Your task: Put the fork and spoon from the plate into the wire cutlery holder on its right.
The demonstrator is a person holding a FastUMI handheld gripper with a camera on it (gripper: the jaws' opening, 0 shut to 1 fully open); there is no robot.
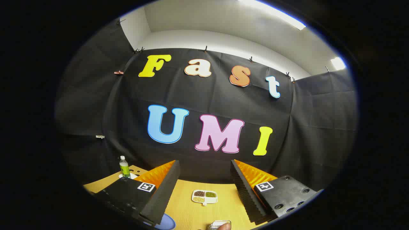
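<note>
Fingers point(204, 191) spread wide, holding nothing; a divided dish point(204, 197) sits between them on the wooden surface point(188, 210); bottle point(124, 167) at ten o'clock.

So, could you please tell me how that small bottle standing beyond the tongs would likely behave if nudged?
The bottle stands upright, tall and narrow, so it would probably tip readily. It looks like light plastic, likely sliding on the smooth table. The tongs are open, holding nothing.

A divided dish point(204, 196) lies on the table point(185, 210) beyond the spread gripper point(204, 191), bottle point(124, 166) far left.
</note>
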